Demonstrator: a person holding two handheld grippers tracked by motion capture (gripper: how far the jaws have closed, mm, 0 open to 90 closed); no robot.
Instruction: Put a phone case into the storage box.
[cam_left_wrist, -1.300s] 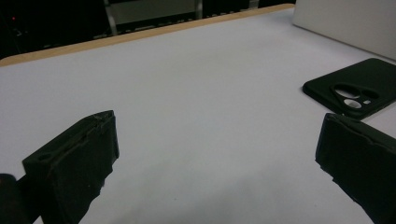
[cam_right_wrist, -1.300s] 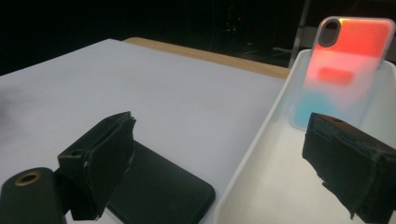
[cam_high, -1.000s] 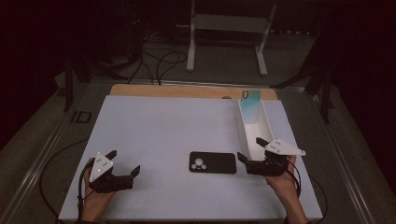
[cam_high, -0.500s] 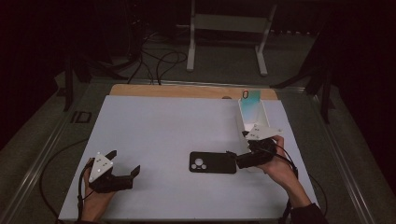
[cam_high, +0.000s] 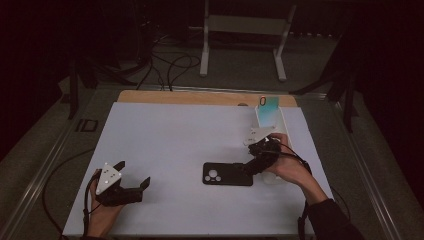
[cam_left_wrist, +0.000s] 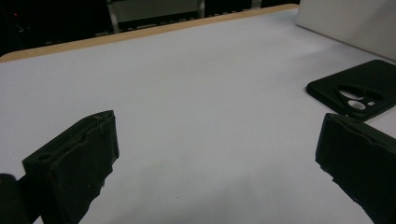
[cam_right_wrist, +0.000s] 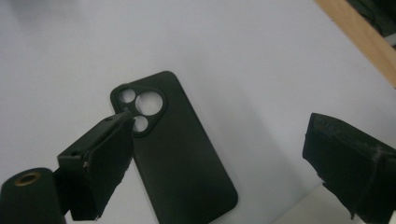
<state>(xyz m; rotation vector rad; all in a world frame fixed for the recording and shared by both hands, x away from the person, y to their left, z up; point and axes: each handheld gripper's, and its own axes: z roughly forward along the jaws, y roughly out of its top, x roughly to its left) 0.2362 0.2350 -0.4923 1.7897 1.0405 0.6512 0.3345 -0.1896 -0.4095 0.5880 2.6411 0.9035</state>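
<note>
The black phone case (cam_high: 227, 174) lies flat, camera cutouts up, on the white surface (cam_high: 175, 135), right of centre. The right gripper (cam_right_wrist: 219, 163) is above its right end, jaws spread wide and empty. The left gripper (cam_high: 131, 172) is well apart at the near left, jaws also spread and empty. A white box (cam_high: 272, 122) stands behind the right hand (cam_high: 287, 167).

A white mat (cam_high: 175, 145) is lying over a wooden table (cam_high: 200, 97). Behind it, a white stand (cam_high: 245, 30) is standing on the floor, with dark cables (cam_high: 170, 62) trailing beside it.
</note>
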